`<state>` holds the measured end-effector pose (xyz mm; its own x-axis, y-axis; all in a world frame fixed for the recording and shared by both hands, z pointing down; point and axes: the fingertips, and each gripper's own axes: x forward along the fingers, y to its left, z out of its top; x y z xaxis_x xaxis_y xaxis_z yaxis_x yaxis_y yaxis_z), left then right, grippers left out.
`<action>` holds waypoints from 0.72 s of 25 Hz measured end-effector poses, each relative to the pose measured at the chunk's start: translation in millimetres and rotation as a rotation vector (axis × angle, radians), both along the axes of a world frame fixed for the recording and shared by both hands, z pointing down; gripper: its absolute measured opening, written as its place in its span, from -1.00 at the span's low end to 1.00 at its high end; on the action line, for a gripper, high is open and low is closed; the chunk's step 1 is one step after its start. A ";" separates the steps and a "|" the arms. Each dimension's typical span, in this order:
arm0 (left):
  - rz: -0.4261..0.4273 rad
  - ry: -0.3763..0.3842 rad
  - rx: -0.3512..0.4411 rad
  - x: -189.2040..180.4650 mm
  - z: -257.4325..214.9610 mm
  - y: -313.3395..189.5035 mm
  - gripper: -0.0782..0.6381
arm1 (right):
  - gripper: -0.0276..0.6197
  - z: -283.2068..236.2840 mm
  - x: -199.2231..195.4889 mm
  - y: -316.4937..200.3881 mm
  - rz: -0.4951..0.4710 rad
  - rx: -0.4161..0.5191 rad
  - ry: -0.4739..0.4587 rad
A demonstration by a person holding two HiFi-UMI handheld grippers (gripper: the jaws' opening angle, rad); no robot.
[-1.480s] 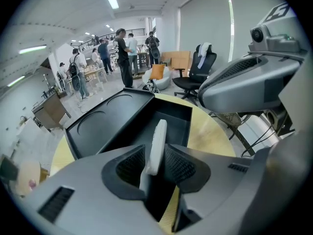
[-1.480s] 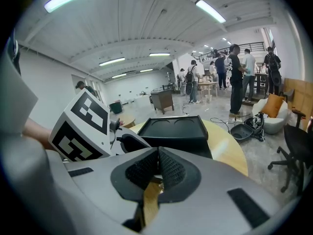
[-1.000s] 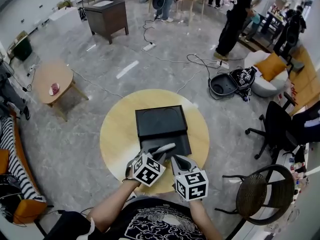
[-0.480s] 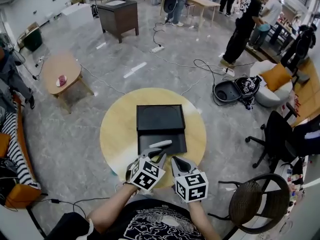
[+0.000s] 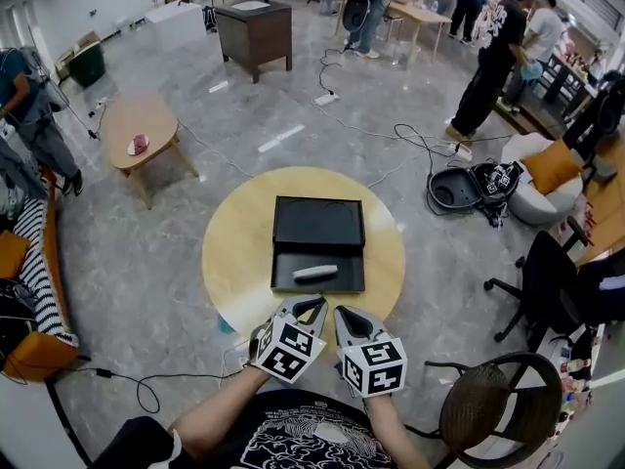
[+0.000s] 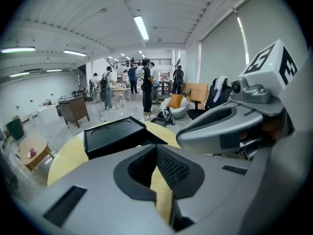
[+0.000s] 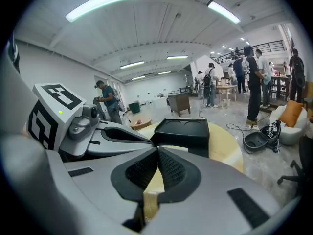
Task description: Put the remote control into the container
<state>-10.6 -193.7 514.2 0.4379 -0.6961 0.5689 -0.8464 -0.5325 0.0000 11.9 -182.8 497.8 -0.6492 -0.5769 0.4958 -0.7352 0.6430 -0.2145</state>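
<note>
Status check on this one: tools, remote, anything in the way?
Both shut, empty: left tool, right tool. The remote lies in the container, near half. Nothing in the way.

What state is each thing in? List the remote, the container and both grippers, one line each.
Remote: lying flat in the container's near half, not gripped.
Container: sitting on the table, holding the remote.
Left gripper: fingers shut, empty.
Right gripper: fingers shut, empty.
</note>
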 end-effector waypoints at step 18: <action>-0.168 0.121 0.040 6.7 -25.4 69.3 -0.74 | -0.85 -12.3 4.9 63.7 -0.077 0.052 -0.081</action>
